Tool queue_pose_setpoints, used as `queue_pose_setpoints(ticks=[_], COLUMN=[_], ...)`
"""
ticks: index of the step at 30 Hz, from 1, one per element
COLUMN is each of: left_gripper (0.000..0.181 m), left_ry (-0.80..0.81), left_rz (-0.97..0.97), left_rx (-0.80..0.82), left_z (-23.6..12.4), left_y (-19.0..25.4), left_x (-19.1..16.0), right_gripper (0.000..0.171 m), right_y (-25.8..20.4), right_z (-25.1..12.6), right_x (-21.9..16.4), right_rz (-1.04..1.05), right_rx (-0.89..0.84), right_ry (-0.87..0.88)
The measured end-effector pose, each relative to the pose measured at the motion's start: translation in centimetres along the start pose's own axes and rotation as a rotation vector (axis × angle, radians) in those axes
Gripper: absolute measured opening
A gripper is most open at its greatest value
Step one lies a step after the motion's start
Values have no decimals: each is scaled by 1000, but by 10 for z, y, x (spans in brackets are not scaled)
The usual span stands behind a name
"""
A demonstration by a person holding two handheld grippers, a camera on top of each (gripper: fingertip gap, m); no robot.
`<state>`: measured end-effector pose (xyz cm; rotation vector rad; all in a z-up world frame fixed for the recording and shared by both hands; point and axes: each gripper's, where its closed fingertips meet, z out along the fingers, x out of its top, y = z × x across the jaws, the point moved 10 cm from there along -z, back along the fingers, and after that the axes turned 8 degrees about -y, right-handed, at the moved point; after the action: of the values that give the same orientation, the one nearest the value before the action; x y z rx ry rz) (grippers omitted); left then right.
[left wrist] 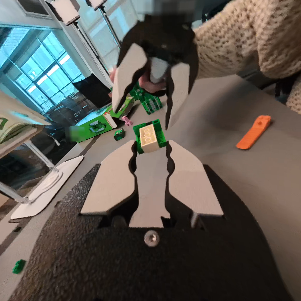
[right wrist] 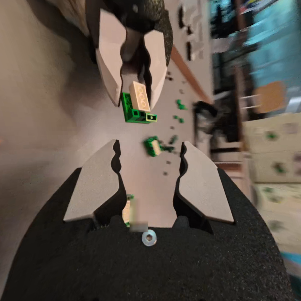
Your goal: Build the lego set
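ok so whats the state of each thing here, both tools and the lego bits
left tool: shut on the green and white block, held off the table
right tool: open, empty
green and white block: white brick seated on green pieces, gripped at its sides
orange brick separator: lying flat on the table, untouched
lego box: lying on its side, end flap open
pink figure: on the table by the box

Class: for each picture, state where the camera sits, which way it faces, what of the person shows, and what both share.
Left wrist view: on the left claw, facing across the grey table at the right claw; a hand and knitted sleeve show.
Right wrist view: on the open right claw, facing back at the left claw; no body part clearly shows.
Shared: both claws, the table, the green-and-white lego assembly in the left claw.
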<state>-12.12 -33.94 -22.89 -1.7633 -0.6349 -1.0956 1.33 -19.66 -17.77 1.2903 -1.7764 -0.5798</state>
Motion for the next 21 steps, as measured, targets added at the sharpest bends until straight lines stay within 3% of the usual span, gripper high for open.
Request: queue_pose_setpoints(ticks=[3,6,14,18,21], left_gripper=[34,34,34,34,34], left_ry=[2,1,-13,-37,-51], left_rz=[-53,-94,-141,-149,-191], left_rx=[2,-3,-10,-24,-37], left_z=[0,1,3,6,8], left_y=[-3,-3,-4,-2,-3], left_x=[-1,0,0,-1,-1], right_gripper=[68,55,41,21,19], right_y=[-20,-36,-42,-39,-39], right_z=[9,20,41,42,43], right_x=[9,17,23,22,21], right_rz=[-196,-318,-339,-361,-420], right_rx=[-278,-418,-500,-510,-509], right_ry=[-117,-171,-225,-231,-257])
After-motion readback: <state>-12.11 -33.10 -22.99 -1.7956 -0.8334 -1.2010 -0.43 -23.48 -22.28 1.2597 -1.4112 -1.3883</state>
